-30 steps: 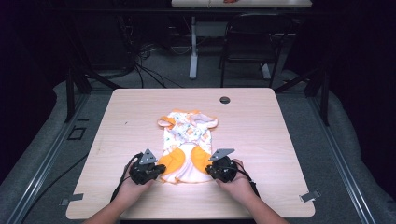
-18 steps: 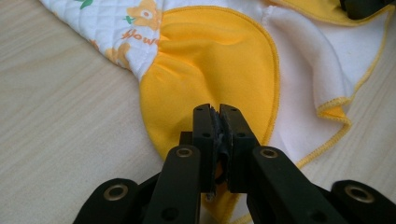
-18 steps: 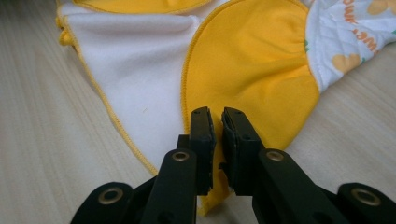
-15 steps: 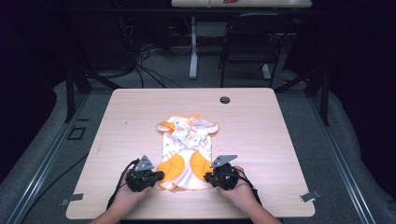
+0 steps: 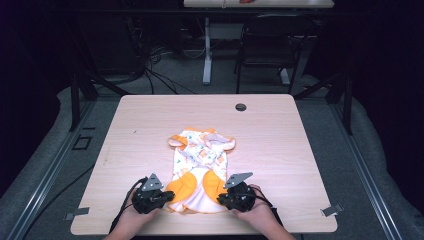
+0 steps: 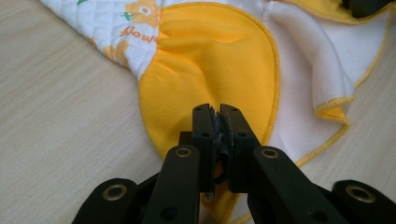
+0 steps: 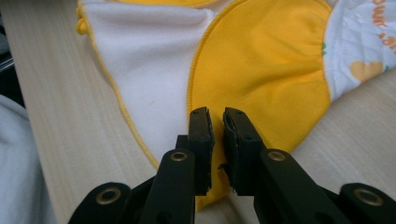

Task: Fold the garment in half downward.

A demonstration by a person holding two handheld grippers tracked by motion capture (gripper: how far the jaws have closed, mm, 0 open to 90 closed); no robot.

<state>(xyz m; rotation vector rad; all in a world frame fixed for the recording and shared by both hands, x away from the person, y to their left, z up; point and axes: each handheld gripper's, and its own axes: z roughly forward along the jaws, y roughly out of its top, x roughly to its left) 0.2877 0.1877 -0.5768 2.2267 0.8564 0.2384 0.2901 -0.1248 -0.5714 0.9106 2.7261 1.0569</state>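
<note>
Wooden table [image 5: 280,135], dark room. Garment [image 5: 199,170] mid-table, long axis toward person. Left gripper [image 6: 219,135] clamped on orange hem flap; right gripper [image 7: 217,140] nearly closed on opposite flap, hem nearest both.

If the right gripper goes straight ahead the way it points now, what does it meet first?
The right gripper already pinches the garment's orange flap; straight on, it would probably push into that flap, then the white lining.
</note>
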